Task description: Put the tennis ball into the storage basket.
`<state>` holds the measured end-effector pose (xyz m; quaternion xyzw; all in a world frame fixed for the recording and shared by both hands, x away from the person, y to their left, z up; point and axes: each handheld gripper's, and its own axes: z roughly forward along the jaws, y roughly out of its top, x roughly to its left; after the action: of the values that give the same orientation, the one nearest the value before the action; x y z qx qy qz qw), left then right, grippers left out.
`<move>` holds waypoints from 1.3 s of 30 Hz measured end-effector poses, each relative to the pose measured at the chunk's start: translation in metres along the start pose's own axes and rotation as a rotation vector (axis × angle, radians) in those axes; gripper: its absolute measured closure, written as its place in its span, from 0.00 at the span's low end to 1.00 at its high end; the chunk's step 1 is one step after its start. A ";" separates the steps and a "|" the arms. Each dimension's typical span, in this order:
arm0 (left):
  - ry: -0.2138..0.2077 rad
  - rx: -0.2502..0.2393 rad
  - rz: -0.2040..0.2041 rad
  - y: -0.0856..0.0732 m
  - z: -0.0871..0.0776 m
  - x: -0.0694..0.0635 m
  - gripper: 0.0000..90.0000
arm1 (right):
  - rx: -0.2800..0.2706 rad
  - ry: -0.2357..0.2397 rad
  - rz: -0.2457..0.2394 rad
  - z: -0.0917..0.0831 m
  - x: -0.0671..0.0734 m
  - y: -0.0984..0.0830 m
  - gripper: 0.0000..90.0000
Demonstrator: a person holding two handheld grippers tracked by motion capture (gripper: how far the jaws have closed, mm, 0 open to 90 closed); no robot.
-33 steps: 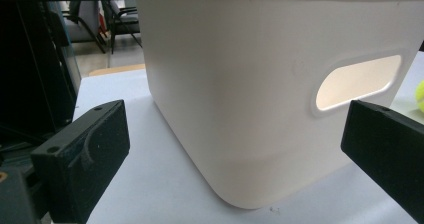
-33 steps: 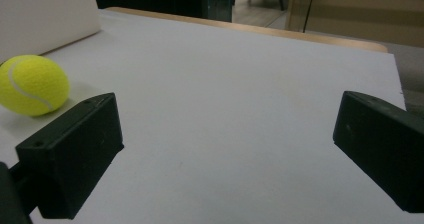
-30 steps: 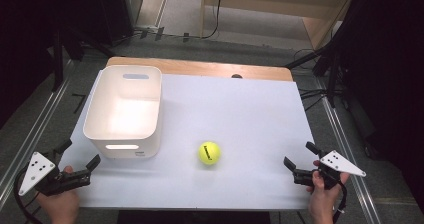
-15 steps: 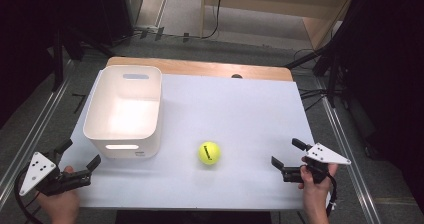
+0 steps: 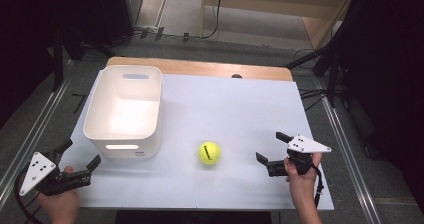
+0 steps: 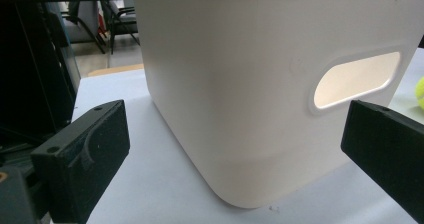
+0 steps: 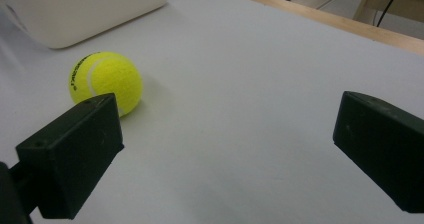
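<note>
In the left gripper view the white bin (image 6: 280, 94) is cut off by the top and right edges, and only a yellow sliver of the tennis ball (image 6: 420, 93) is seen at the right edge. In the right gripper view the ball's lower part (image 7: 106, 80) is hidden behind one of the black fingers (image 7: 75, 154), and the print on it is too small to be read. In the high view the person's forearms are cut off by the bottom edge, and the table (image 5: 235, 109) front edge is partly covered by the hands.

**A lab-style recording bay**

Beyond the right tool (image 5: 270, 149), metal floor rails (image 5: 345, 149) flank the white surface (image 5: 240, 109), cables (image 5: 312, 91) trail past it, and dark stands loom, probably camera rigs.
</note>
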<state>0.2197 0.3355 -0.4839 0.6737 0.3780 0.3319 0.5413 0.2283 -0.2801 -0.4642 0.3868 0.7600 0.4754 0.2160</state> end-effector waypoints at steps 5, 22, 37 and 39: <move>0.000 -0.001 -0.001 0.000 0.000 0.000 0.00 | 0.013 0.021 -0.014 0.008 0.006 0.006 0.00; -0.001 0.000 0.000 0.000 0.001 -0.001 0.00 | 0.100 0.090 -0.076 0.041 0.026 0.020 0.00; -0.001 -0.003 0.000 0.000 0.000 0.000 0.00 | 0.167 0.154 -0.115 0.072 0.043 0.031 0.00; -0.002 -0.003 -0.001 0.000 0.000 0.000 0.00 | 0.170 0.164 -0.119 0.075 0.046 0.032 0.00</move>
<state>0.2199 0.3349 -0.4839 0.6731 0.3773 0.3317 0.5427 0.2652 -0.1939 -0.4684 0.3179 0.8343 0.4257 0.1475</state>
